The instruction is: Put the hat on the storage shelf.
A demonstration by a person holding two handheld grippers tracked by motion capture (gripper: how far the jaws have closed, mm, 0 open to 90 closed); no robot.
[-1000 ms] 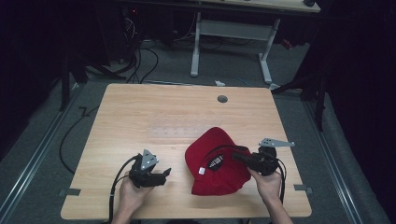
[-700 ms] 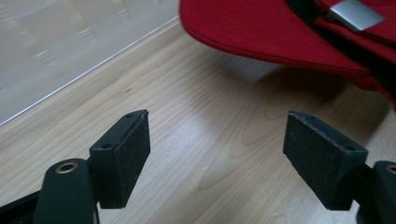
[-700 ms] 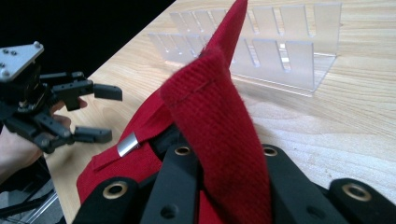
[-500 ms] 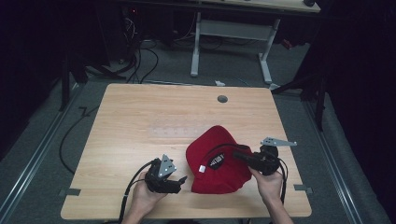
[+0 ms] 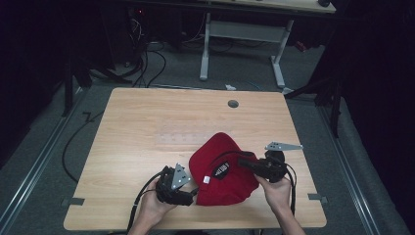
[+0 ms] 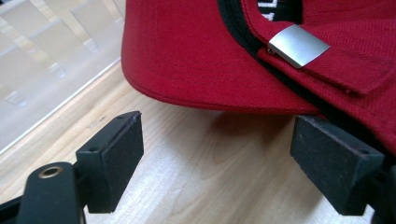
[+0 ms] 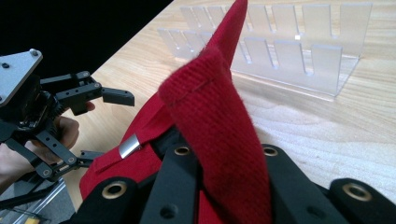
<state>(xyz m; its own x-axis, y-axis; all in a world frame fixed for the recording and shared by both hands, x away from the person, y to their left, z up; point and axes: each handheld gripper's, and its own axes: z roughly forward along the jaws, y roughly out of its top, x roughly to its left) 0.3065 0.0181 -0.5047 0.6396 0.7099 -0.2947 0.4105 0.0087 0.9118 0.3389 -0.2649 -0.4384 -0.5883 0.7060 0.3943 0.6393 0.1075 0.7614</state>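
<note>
Red cap (image 5: 222, 171) on table (image 5: 147, 127), pinched in right gripper (image 5: 247, 165) jaws.

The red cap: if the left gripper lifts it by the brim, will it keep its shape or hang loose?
The red cap would probably sag: its fabric already folds where the right gripper pinches it. The brim looks smoother and likely stiffer, so it should hold. The cloth seems light and unlikely to slip from the pads.
</note>
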